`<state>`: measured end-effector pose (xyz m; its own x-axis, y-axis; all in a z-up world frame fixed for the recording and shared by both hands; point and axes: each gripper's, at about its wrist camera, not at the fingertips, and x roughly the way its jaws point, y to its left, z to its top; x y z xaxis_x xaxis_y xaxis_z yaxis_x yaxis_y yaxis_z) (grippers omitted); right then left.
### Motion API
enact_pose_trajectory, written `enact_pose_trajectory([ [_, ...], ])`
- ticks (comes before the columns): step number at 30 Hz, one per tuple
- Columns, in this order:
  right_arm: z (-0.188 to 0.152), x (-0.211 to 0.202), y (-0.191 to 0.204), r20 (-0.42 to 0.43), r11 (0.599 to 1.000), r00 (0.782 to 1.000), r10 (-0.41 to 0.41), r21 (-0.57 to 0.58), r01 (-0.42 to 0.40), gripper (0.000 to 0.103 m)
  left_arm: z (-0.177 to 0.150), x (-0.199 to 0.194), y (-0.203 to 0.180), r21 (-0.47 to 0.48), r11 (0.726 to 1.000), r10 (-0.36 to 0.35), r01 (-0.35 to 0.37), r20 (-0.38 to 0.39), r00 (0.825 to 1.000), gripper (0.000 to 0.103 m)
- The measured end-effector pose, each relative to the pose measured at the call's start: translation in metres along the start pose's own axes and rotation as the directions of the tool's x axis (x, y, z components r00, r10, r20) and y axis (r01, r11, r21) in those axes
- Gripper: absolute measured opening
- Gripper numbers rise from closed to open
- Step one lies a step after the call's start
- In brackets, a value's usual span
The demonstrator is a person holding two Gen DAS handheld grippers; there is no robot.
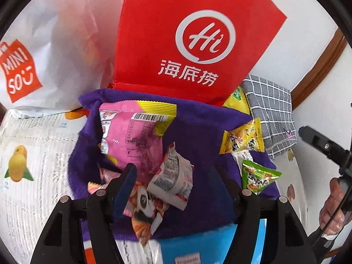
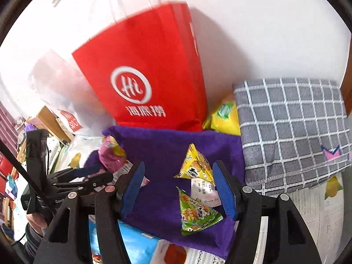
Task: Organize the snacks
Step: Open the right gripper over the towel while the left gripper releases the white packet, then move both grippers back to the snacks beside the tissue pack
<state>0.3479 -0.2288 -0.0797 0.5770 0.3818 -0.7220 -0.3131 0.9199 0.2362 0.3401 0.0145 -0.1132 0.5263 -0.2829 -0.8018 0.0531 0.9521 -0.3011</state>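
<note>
Left gripper fingers spread wide, nothing clamped; hovering over snack pile on purple cloth. Between the fingers: white printed packet, touching an orange-and-black packet lying nearer. Big pink packet with yellow corner and barcode just beyond, far-left part of cloth.

Right side of cloth: yellow small packet, green small packet nearer, white packet between them, touching both.

Right gripper also released, fingers wide apart, straddling green small packet and white packet; yellow small packet just beyond the tips. No contact with pads visible.

Red paper bag upright at far edge of cloth, white handles seen in right wrist view. White Miniso bag to its left. Yellow chip bag wedged between red bag and grey checked cloth on far right. Blue packet at near edge, partly under cloth. Fruit-print table cover underneath everything
</note>
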Motion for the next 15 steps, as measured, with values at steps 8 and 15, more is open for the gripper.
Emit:
enact_pose_trajectory([
  [8, -0.027, -0.05, 0.041, 0.094, 0.997, 0.996, -0.005, -0.081, 0.012, 0.064, -0.023, -0.054, 0.0, 0.017, 0.999, 0.029, -0.03, 0.058, 0.998, 0.068],
  [15, -0.081, -0.072, 0.065, 0.066, 0.995, 0.998, -0.006, -0.097, 0.012, 0.054, -0.058, -0.096, 0.006, 0.015, 0.999, 0.04, -0.041, 0.084, 0.996, 0.068],
])
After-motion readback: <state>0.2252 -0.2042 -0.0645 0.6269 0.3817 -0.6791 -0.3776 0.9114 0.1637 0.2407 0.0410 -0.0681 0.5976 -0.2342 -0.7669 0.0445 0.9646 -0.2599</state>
